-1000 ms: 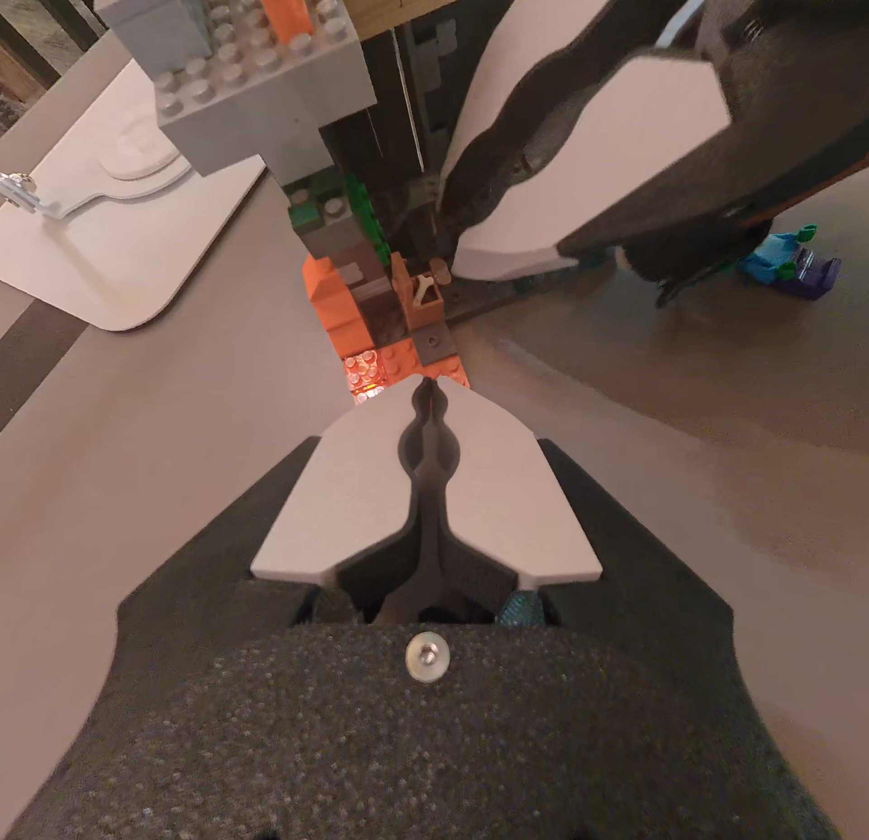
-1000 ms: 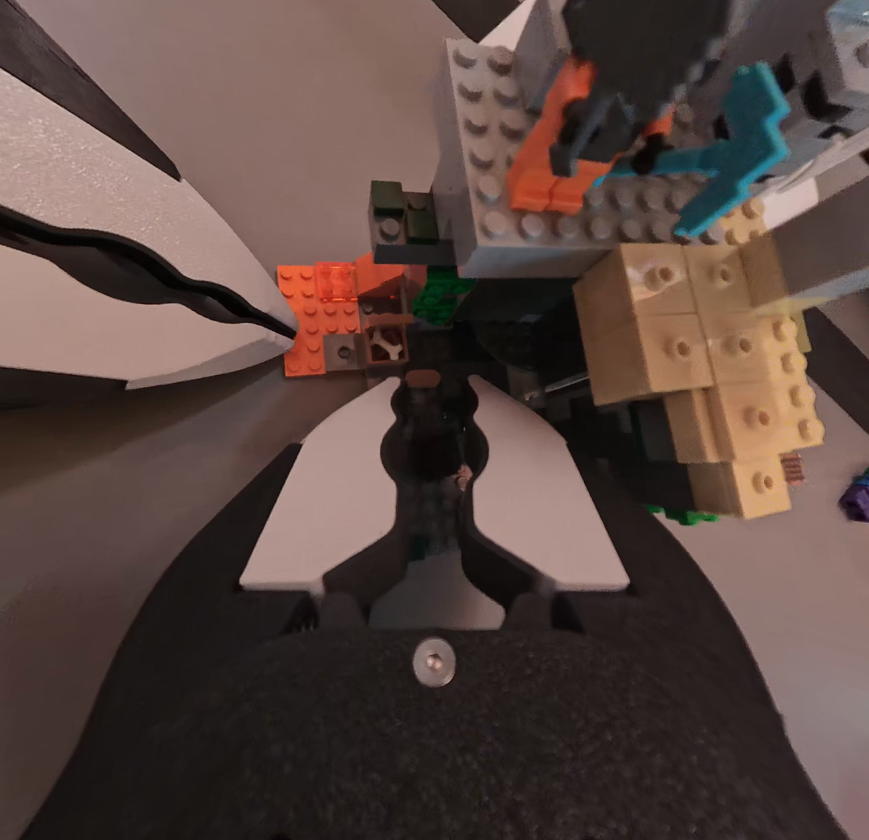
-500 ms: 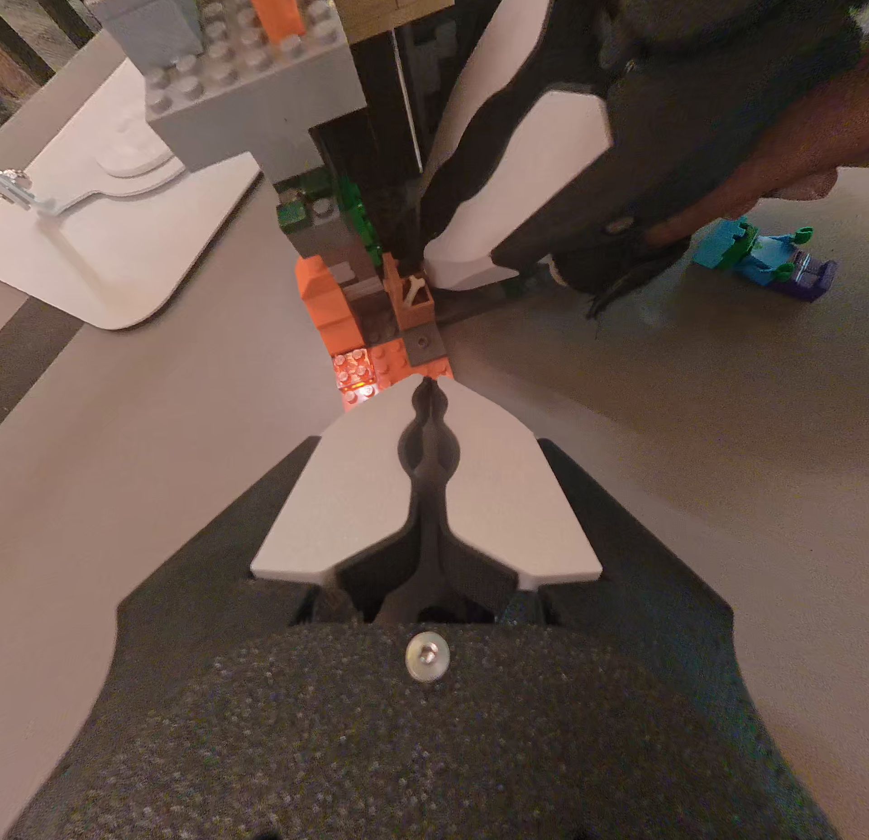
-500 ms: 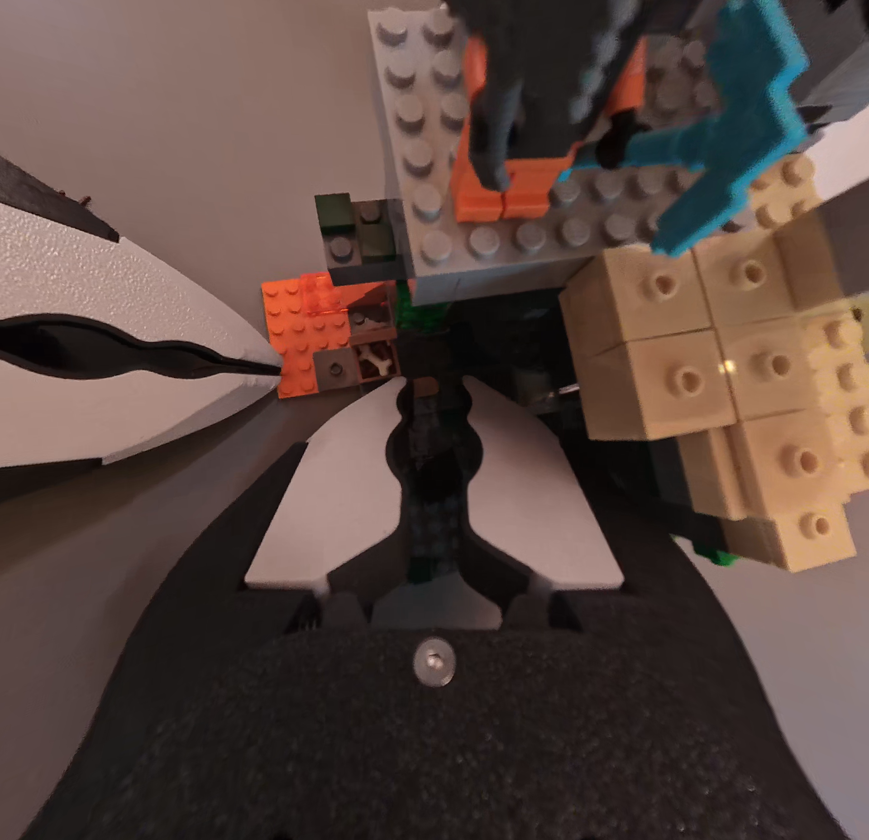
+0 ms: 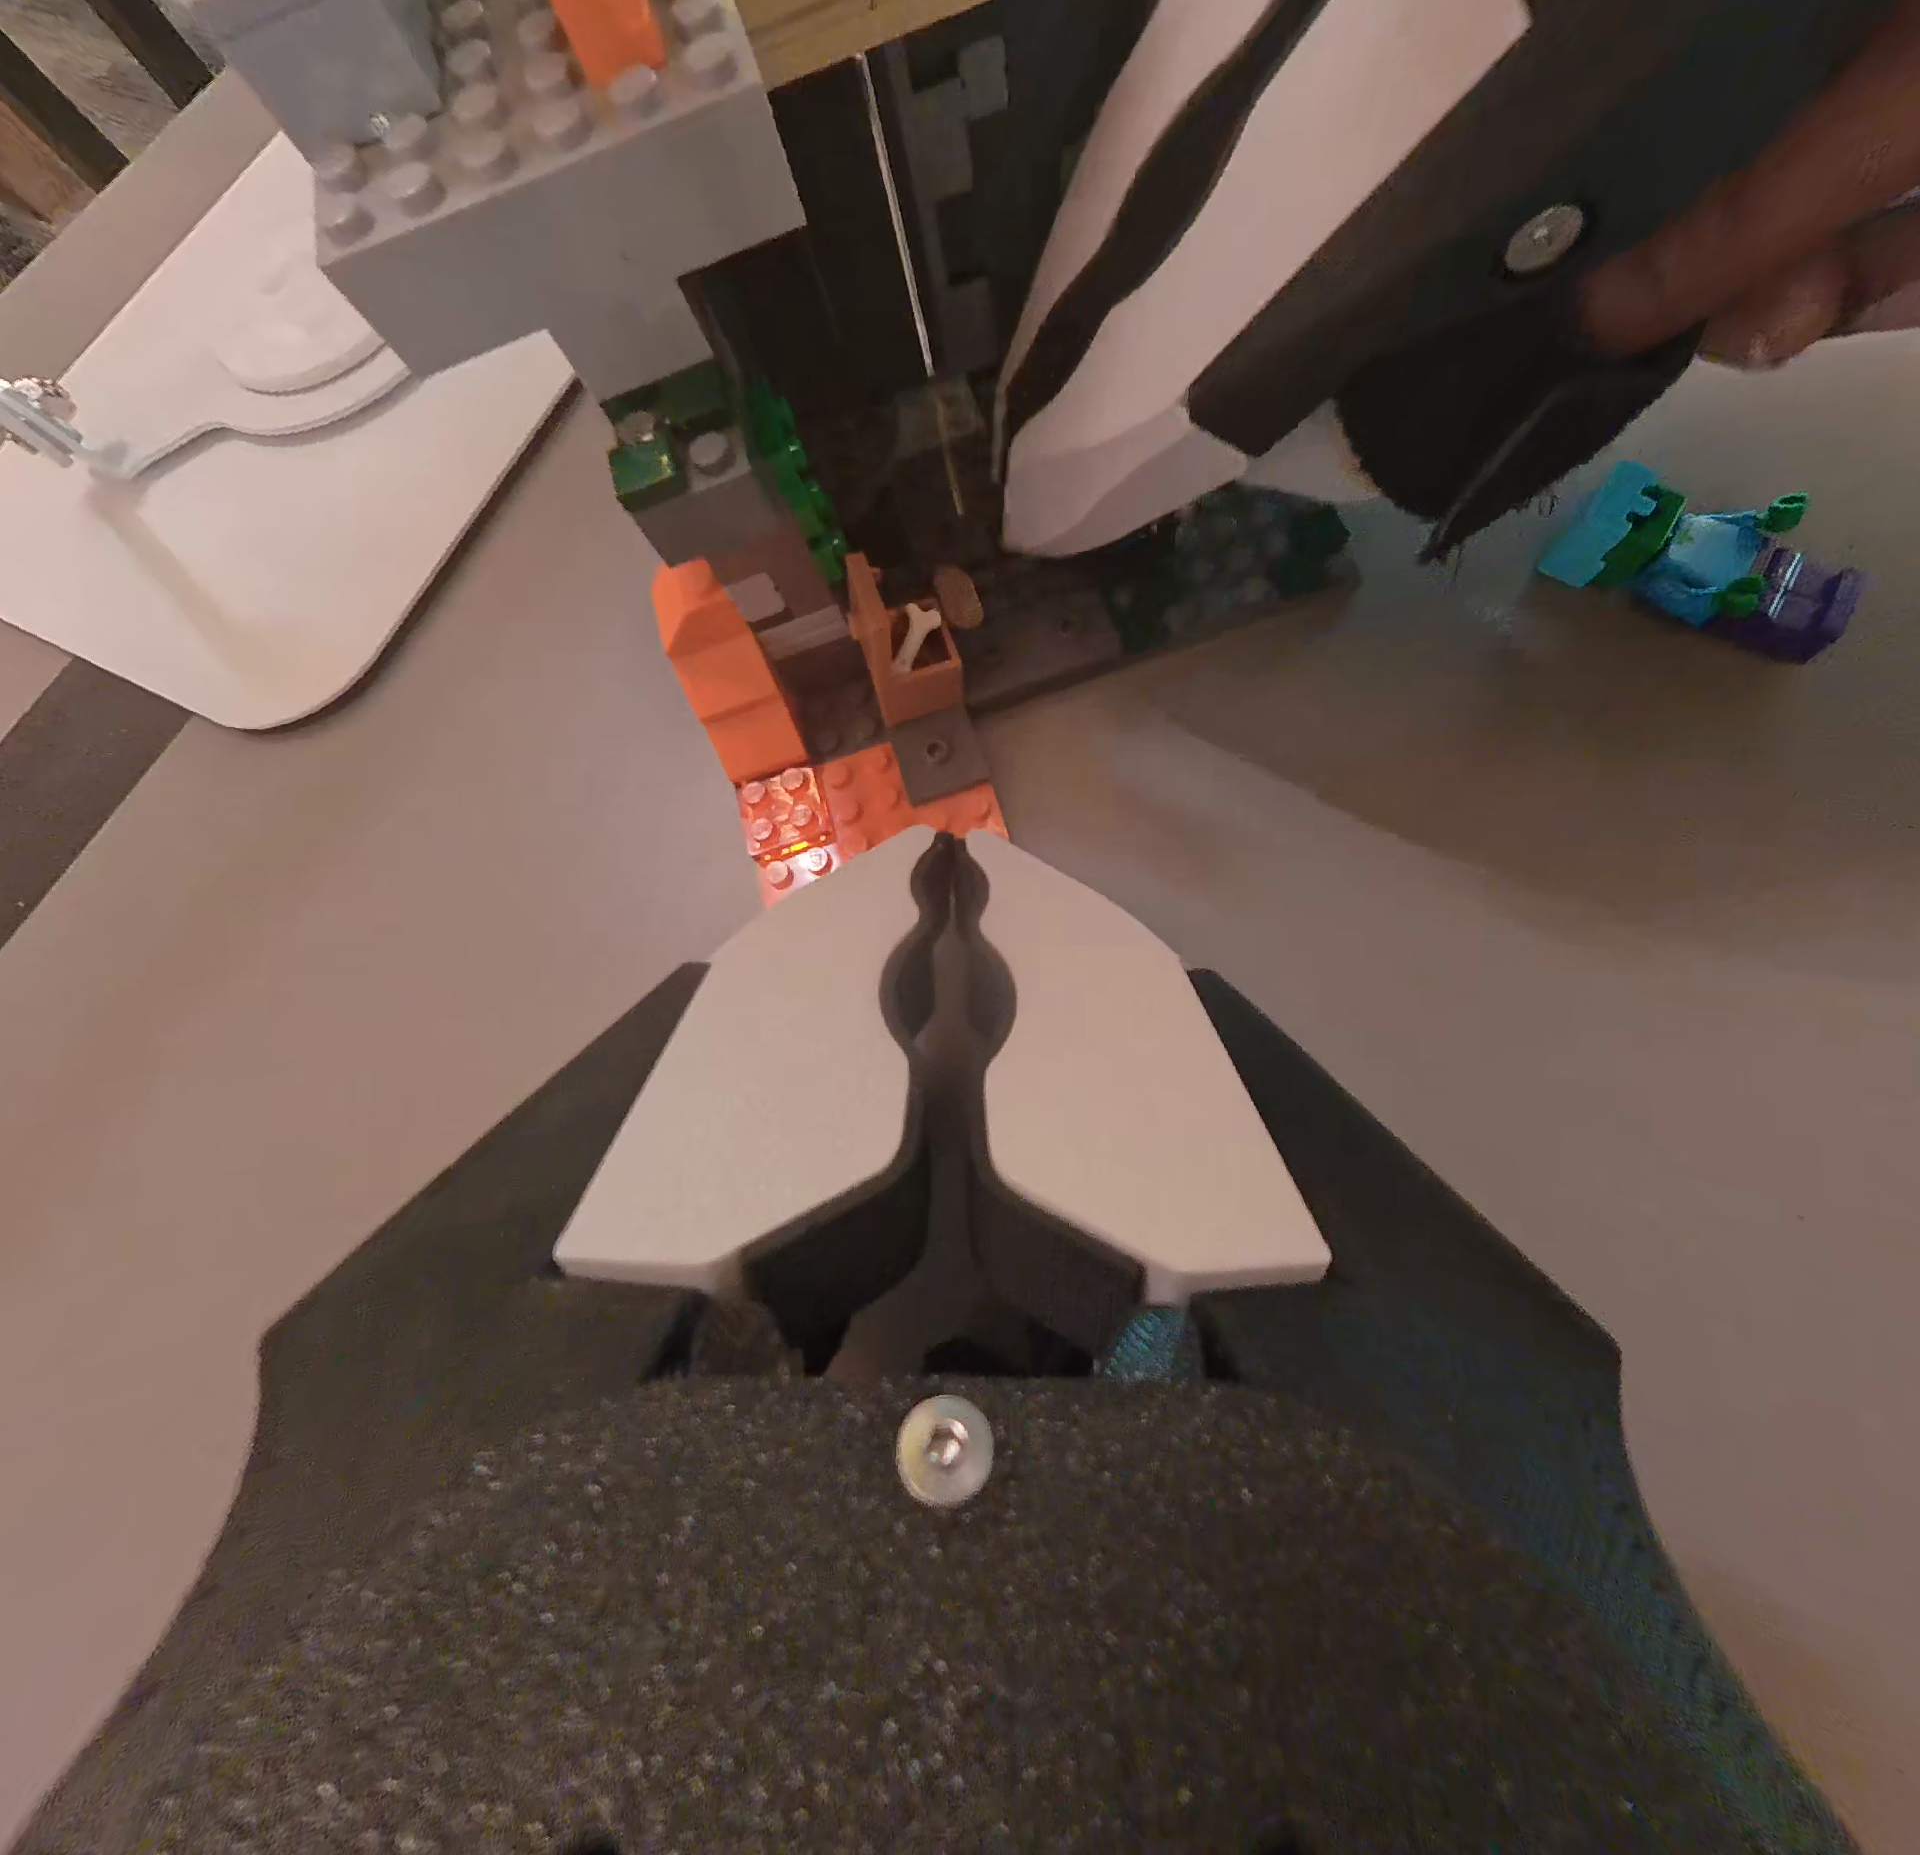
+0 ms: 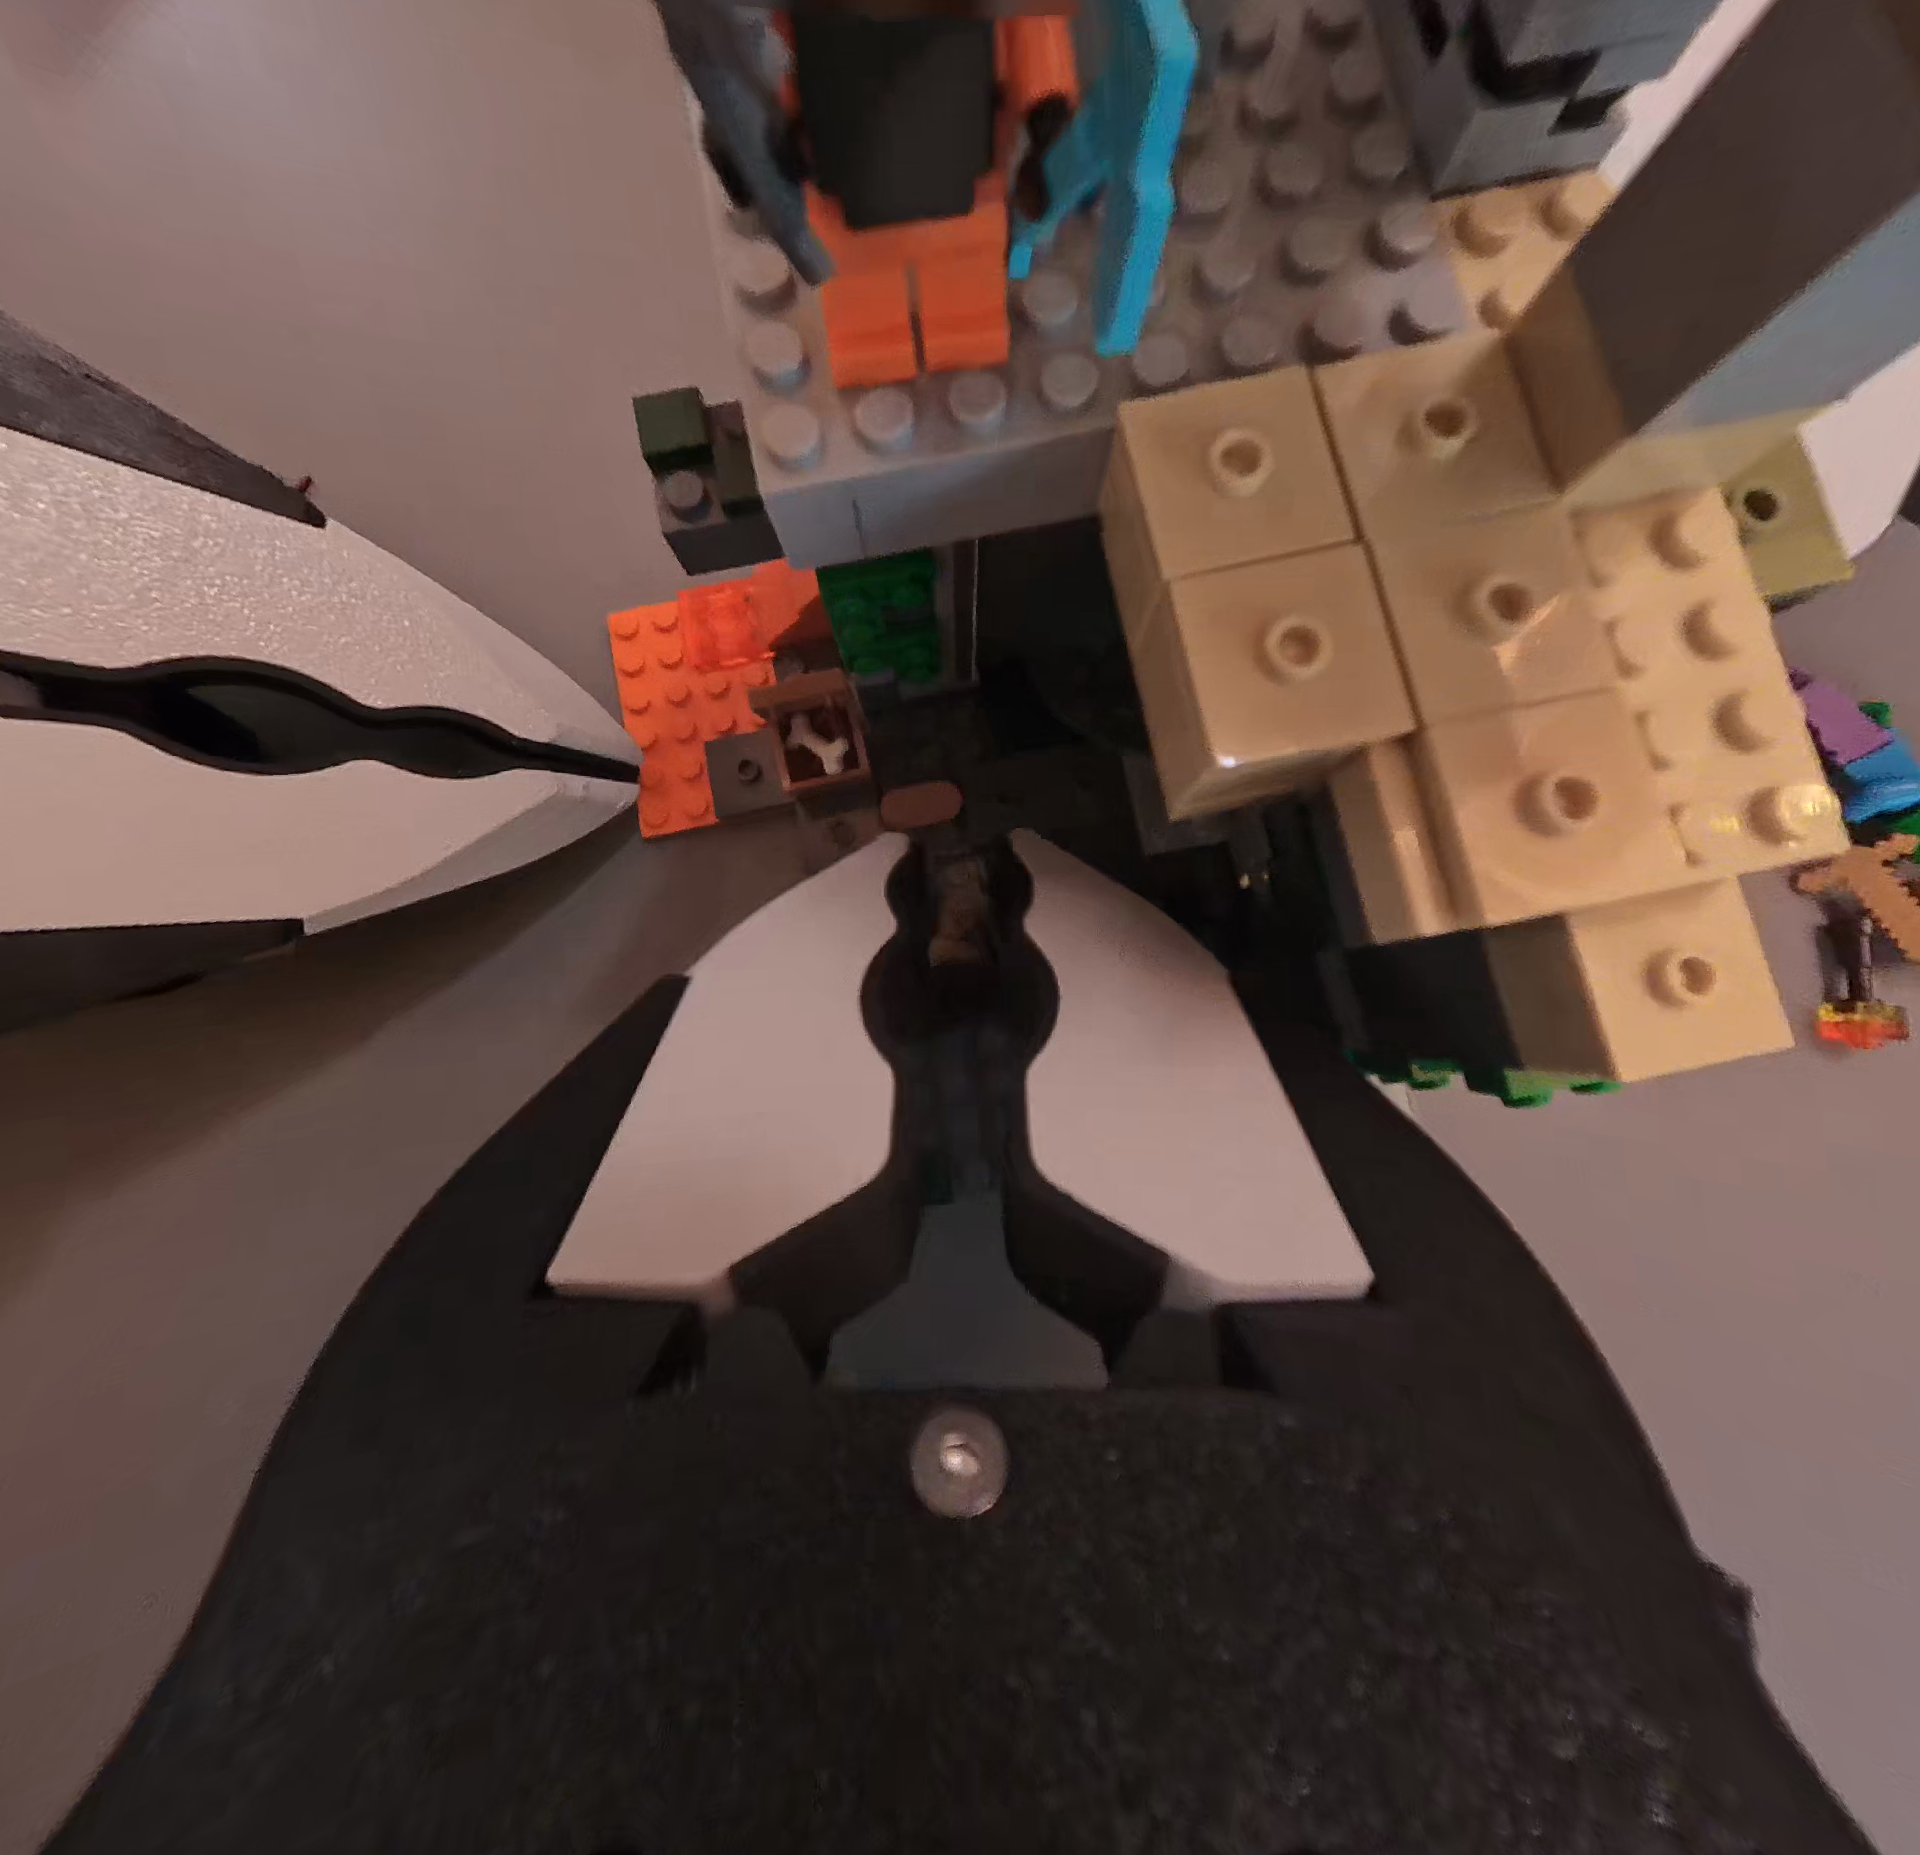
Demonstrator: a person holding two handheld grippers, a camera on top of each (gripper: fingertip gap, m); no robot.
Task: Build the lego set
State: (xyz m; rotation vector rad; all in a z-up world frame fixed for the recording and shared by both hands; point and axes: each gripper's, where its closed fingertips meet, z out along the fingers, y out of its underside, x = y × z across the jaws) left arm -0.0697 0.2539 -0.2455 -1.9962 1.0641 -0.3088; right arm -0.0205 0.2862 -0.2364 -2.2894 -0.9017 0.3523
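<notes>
Your left gripper (image 5: pixel 951 844): fingers pressed together, nothing between them; the tips sit at the near edge of the orange plate (image 5: pixel 873 813), touching it or just short of it, hard to tell which.
Your right gripper (image 6: pixel 961 844): narrow gap between the fingers, with a small dark piece (image 6: pixel 958 896) seated in it. The tips are down at the dark base of the lego build (image 6: pixel 935 455), just beside the brown crate (image 6: pixel 826 745).
Lego build: stands on the grey table (image 5: pixel 312 974). Grey studded platform (image 5: pixel 540 174) on top, tan blocks (image 6: pixel 1455 662) overhanging on one side, orange plate and a clear orange brick (image 5: pixel 784 813) at the foot.
Crate: holds a white bone (image 5: pixel 914 636); a small brown rounded piece (image 6: pixel 920 803) lies right beside it, between the crate and your right fingertips.
Overhead: the grey platform and tan blocks hang over the dark recess where your right gripper works, so the space there is tight. A figure with orange legs (image 6: pixel 914 309) and a turquoise tool (image 6: pixel 1132 143) stands on the platform.
Loose on the table: a blue, green and purple figure (image 5: pixel 1704 579) lies well apart to the right of the build; a small pixel-patterned piece (image 6: pixel 1860 932) lies beyond the tan blocks.
Left side: a white flat stand (image 5: pixel 260 517) rests on the table, near the build.
Your hand (image 5: pixel 1756 247): wrapped on the right gripper's body.
</notes>
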